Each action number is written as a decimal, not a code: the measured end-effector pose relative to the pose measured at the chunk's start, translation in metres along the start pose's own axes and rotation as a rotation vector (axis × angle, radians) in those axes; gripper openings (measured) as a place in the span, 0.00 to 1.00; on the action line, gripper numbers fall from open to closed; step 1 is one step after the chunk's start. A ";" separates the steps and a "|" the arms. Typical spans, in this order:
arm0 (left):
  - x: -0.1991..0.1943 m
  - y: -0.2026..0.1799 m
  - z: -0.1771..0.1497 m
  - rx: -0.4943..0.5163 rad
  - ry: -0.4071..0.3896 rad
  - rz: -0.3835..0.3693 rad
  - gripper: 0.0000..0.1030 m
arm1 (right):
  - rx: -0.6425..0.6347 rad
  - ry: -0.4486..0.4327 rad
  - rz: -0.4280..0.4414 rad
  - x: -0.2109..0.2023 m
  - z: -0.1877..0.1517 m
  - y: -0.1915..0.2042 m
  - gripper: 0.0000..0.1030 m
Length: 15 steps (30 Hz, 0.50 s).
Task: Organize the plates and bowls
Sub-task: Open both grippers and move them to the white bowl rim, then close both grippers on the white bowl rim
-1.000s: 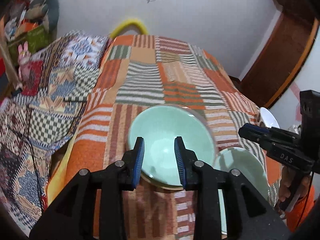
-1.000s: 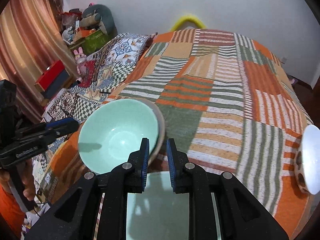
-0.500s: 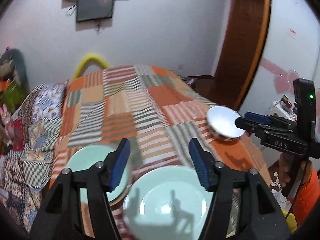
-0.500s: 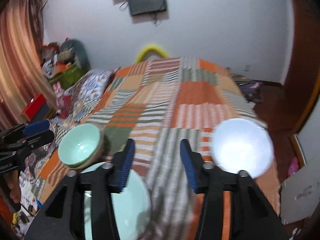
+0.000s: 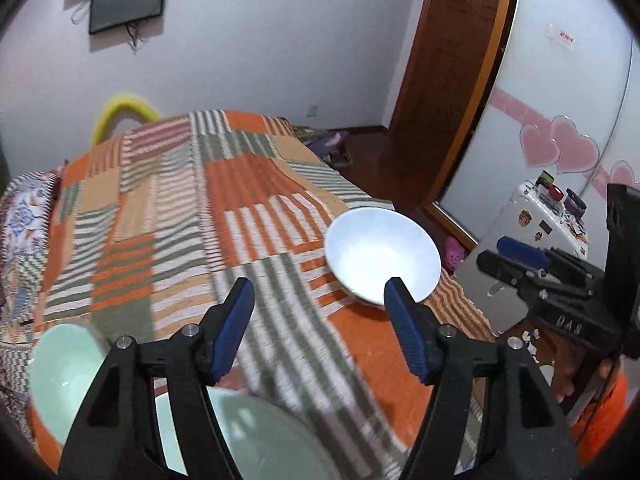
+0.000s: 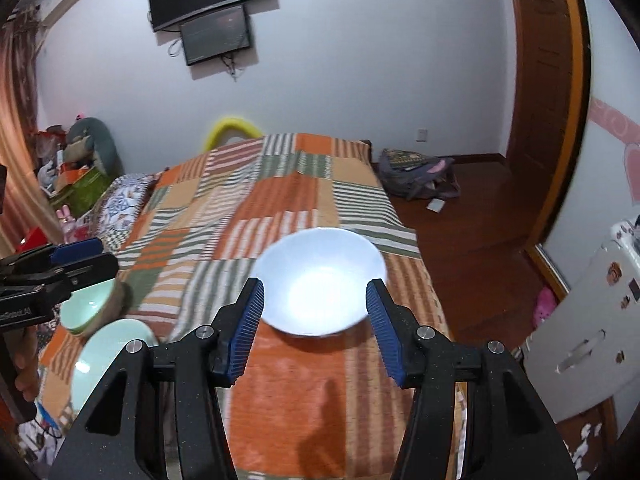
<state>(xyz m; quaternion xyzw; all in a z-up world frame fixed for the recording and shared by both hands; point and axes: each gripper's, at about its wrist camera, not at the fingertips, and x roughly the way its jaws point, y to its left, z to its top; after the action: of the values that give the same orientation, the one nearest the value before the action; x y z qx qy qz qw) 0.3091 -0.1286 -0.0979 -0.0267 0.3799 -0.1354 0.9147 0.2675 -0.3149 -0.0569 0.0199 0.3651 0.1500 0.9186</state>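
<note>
Both hand-held grippers, right point(image 6: 314, 326) and left point(image 5: 318, 328), are hanging open and empty; jaws have just been opening. White bowl point(image 6: 320, 286) is sitting near the bed point(image 6: 280, 200) edge, risking sliding off the soft quilt if nudged

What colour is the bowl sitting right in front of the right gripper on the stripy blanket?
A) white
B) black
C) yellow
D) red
A: in the right wrist view the white bowl rests on the patchwork blanket just ahead of the open right gripper; nothing is between its fingers.
</note>
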 end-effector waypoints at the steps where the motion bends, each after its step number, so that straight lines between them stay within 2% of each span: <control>1: 0.010 -0.001 0.001 -0.006 0.014 -0.006 0.65 | 0.008 0.012 -0.001 0.008 -0.001 -0.003 0.48; 6: 0.066 0.006 0.002 -0.078 0.103 -0.063 0.62 | 0.039 0.061 0.005 0.037 -0.009 -0.016 0.48; 15: 0.128 0.003 -0.002 -0.082 0.211 -0.124 0.32 | 0.121 0.128 0.009 0.074 -0.021 -0.038 0.48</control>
<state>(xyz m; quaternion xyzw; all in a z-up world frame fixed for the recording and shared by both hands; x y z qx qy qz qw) 0.3944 -0.1599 -0.1878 -0.0732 0.4771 -0.1783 0.8575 0.3142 -0.3308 -0.1274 0.0675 0.4314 0.1328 0.8898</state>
